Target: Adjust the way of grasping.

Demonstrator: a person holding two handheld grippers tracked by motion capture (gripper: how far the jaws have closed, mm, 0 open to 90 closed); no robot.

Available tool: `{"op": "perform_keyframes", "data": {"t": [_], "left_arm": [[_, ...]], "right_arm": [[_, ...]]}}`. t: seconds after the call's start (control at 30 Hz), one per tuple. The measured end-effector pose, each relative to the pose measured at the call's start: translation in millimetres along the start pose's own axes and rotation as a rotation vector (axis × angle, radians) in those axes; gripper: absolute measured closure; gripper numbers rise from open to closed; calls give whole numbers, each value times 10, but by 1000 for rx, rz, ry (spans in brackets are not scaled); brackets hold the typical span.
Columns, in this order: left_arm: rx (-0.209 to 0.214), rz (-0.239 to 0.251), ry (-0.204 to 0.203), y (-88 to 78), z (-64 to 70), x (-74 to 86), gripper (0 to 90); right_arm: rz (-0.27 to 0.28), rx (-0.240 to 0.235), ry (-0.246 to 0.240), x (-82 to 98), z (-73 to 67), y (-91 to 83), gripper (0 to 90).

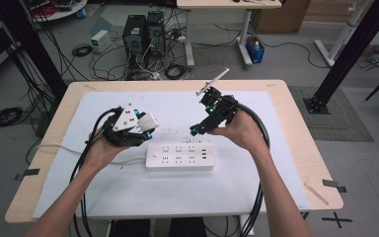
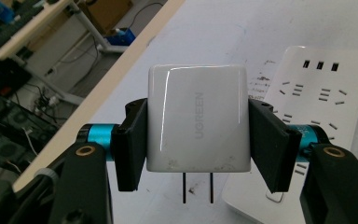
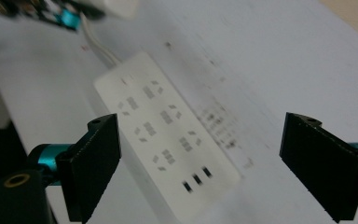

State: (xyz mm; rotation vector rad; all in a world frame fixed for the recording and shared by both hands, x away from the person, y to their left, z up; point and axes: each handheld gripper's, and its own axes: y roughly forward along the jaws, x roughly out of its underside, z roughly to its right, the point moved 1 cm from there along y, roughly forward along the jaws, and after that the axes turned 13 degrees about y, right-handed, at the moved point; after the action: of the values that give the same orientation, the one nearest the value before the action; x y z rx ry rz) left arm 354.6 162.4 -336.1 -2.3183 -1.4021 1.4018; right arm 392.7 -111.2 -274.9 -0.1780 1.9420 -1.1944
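Note:
My left gripper [image 2: 198,144] is shut on a white UGREEN wall charger [image 2: 198,116], its two prongs pointing down below the jaws. In the high view that gripper [image 1: 145,123] hangs above the table's left middle with the charger [image 1: 148,120] at its tip. A white power strip [image 1: 179,157] lies flat on the white mat just right of it, also seen in the left gripper view [image 2: 326,93] and under the right gripper [image 3: 168,126]. My right gripper [image 3: 200,158] is open with nothing between its jaws, held above the strip's right end [image 1: 196,129].
The white mat [image 1: 128,187] covers most of the wooden table [image 1: 296,128]. The strip's white cord [image 1: 54,146] runs left off the mat. Black gripper cables [image 1: 261,197] trail toward the near edge. Computers, cables and desk legs stand on the floor beyond.

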Motion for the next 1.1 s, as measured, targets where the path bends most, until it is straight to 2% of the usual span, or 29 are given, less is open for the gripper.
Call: {"op": "perform_keyframes", "data": {"t": [0.07, 0.17, 0.2, 0.23, 0.37, 0.6, 0.7, 0.73, 0.77, 0.83, 0.97, 1.1], "left_arm": [[-8, 5, 32, -9, 29, -28, 425], [-13, 31, 47, -19, 60, -56, 425], [-25, 56, 72, -38, 92, -84, 425], [-31, 69, 86, -48, 107, -99, 425], [-54, 113, 136, -78, 184, -151, 425], [-99, 172, 242, -127, 310, -231, 425], [-120, 184, 279, -145, 356, -262, 425], [-120, 184, 279, -145, 356, -262, 425], [-138, 187, 294, -153, 376, -276, 425], [-148, 202, 294, -161, 386, -288, 425], [-149, 224, 303, -173, 409, -315, 425], [-148, 225, 314, -165, 437, -333, 425]], "right_arm": [[21, -38, 25, -15, -44, 24, 120], [21, -51, 36, -20, -75, 52, 120], [22, -61, 40, -21, -94, 70, 120], [25, -105, 60, -22, -122, 104, 120], [49, -165, 81, -20, -184, 152, 120], [85, -301, 172, -20, -229, 228, 120], [90, -319, 191, -28, -250, 245, 120], [90, -319, 191, -28, -250, 245, 120], [90, -319, 191, -31, -260, 251, 120], [104, -351, 208, -42, -284, 261, 120], [117, -360, 227, -50, -303, 293, 120], [110, -376, 235, -49, -321, 346, 121]]}}
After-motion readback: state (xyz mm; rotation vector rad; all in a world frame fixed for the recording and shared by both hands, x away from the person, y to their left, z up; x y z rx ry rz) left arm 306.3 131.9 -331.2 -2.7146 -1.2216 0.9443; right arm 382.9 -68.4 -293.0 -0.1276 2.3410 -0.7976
